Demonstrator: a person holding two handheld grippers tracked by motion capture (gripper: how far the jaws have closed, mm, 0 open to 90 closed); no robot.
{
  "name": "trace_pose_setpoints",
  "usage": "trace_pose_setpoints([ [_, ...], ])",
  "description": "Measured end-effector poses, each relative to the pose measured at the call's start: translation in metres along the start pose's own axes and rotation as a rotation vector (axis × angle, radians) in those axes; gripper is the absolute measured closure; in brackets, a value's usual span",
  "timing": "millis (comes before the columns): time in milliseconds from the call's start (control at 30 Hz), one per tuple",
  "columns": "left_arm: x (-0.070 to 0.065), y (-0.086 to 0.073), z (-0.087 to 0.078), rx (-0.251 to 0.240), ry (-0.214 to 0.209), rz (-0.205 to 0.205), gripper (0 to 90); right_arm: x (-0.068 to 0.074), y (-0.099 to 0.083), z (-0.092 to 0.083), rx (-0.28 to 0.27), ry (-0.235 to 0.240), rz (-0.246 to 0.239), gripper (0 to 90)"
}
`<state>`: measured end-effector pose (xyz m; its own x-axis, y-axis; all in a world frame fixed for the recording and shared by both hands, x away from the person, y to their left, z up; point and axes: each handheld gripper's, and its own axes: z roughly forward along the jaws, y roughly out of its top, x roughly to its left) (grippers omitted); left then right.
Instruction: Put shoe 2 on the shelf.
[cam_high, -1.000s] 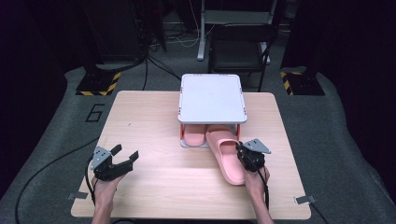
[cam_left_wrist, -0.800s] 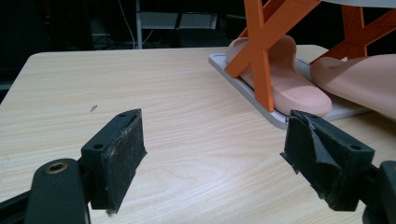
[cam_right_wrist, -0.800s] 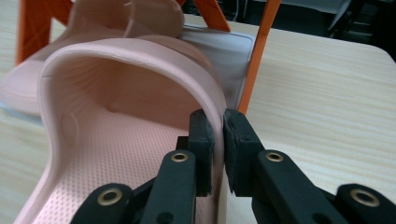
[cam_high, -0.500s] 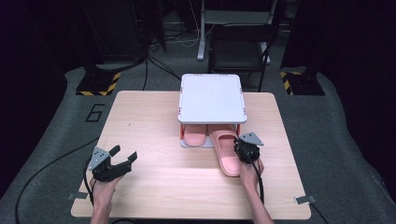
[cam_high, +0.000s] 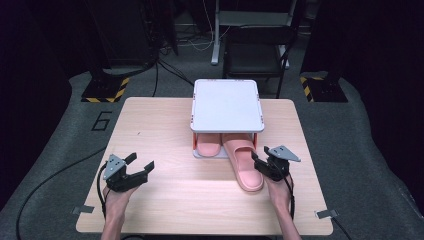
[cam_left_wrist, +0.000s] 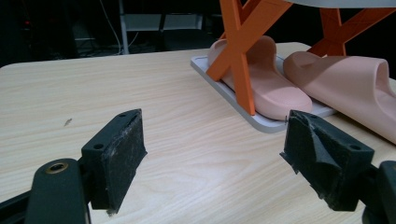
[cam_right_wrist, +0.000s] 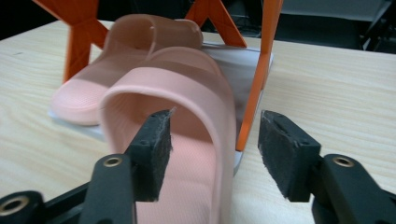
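A person's right gripper (cam_high: 263, 163) stands with its jaws parted around the outer edge of a pink slipper (cam_high: 244, 165), the pads just opened off it and no longer pressing: in the right gripper view one pad sits over the slipper's (cam_right_wrist: 187, 135) footbed, under the arch of its strap, and the other hangs clear beyond its rim, above bare wood. The slipper lies angled on the wooden surface (cam_high: 165, 130), its toe tucked under a small white-topped rack (cam_high: 227, 105) with orange crossed legs (cam_right_wrist: 259, 79) and its heel reaching out towards the jaws. A second pink slipper (cam_high: 207, 147) rests on the rack's grey base tray (cam_left_wrist: 233, 95), on the far side of the first from the right jaws. The left gripper (cam_high: 136, 168), well away at the near left of the surface, holds its jaws released and wide with nothing between them; in the left gripper view both slippers and the rack's legs lie ahead of and to the right of its pads (cam_left_wrist: 122, 156), well apart from them.
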<state>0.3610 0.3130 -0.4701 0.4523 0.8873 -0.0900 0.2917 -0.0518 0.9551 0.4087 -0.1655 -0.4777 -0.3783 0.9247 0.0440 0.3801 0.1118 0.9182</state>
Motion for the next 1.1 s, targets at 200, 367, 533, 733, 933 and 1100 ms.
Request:
trace_pose_setpoints([
  [200, -0.011, 0.009, 0.01, -0.004, -0.042, 0.01, 20.0, -0.001, -0.013, -0.02, -0.003, 0.107, -0.076, 34.5],
  [367, -0.022, 0.025, 0.024, -0.009, -0.097, 0.037, 19.9, -0.004, -0.029, -0.035, 0.016, 0.175, -0.152, 26.3],
  [533, -0.039, 0.037, 0.039, -0.017, -0.156, 0.066, 19.9, -0.012, -0.036, -0.044, 0.014, 0.19, -0.125, 25.5],
  [733, -0.049, 0.041, 0.047, -0.015, -0.176, 0.074, 19.9, -0.016, -0.035, -0.052, -0.012, 0.186, -0.101, 23.9],
  [933, -0.057, 0.053, 0.057, -0.009, -0.199, 0.101, 19.9, -0.016, -0.042, -0.056, 0.005, 0.203, -0.125, 23.9],
  [1100, -0.063, 0.069, 0.068, -0.019, -0.215, 0.114, 19.9, -0.014, -0.052, -0.06, 0.03, 0.246, -0.128, 23.8],
])
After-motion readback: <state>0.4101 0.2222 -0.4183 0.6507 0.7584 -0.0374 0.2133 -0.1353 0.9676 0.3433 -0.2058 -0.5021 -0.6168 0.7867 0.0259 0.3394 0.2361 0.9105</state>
